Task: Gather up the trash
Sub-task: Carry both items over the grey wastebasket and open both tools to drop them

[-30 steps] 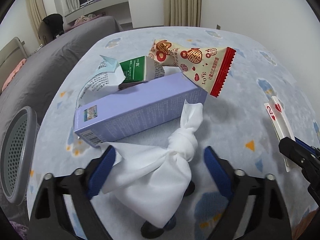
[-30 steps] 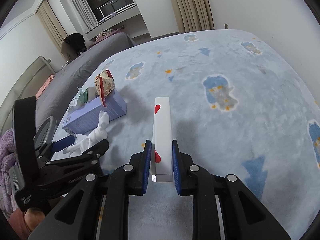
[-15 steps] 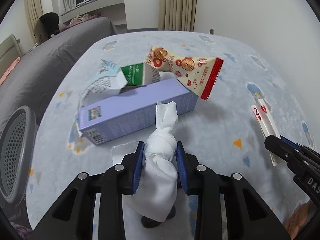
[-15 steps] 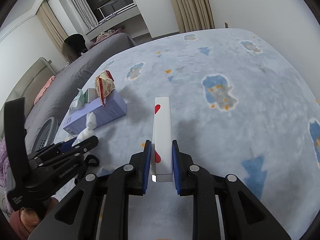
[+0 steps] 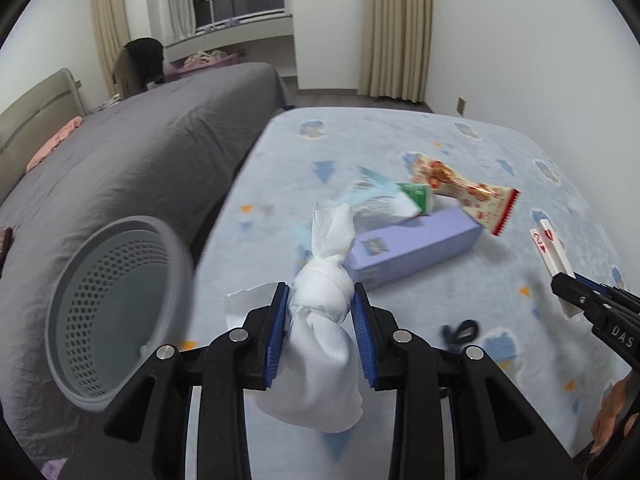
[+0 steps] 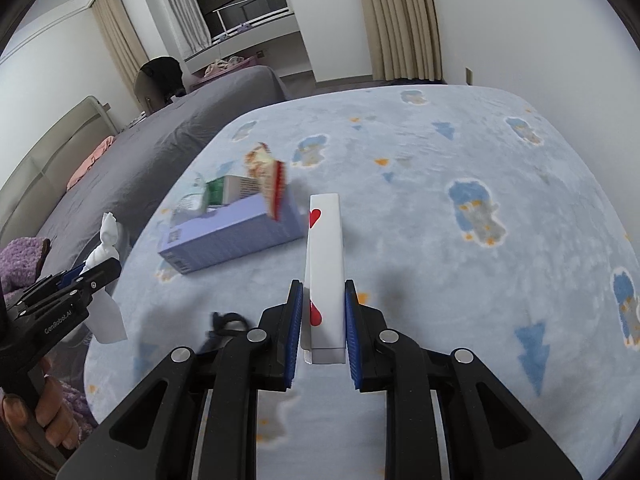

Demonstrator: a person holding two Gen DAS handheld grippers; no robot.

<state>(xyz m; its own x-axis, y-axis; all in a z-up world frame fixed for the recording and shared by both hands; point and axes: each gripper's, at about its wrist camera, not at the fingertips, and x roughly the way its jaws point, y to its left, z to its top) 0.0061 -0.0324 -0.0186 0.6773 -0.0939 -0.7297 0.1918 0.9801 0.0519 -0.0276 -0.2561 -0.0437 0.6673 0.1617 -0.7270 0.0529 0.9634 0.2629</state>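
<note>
Lifted clear of the blue blanket (image 5: 460,152), the knotted white tissue (image 5: 324,300) now sits clamped between the left gripper (image 5: 320,312) jaws, grey basket (image 5: 116,312) left of them. Right gripper (image 6: 320,320) jaws stay clamped on the playing-card box (image 6: 325,264).

Left gripper (image 5: 320,312): jaws closed onto the knotted white tissue (image 5: 320,320)
Tissue: lifted off the blanket (image 5: 500,152)
Grey mesh basket (image 5: 116,312): now nearer
</note>
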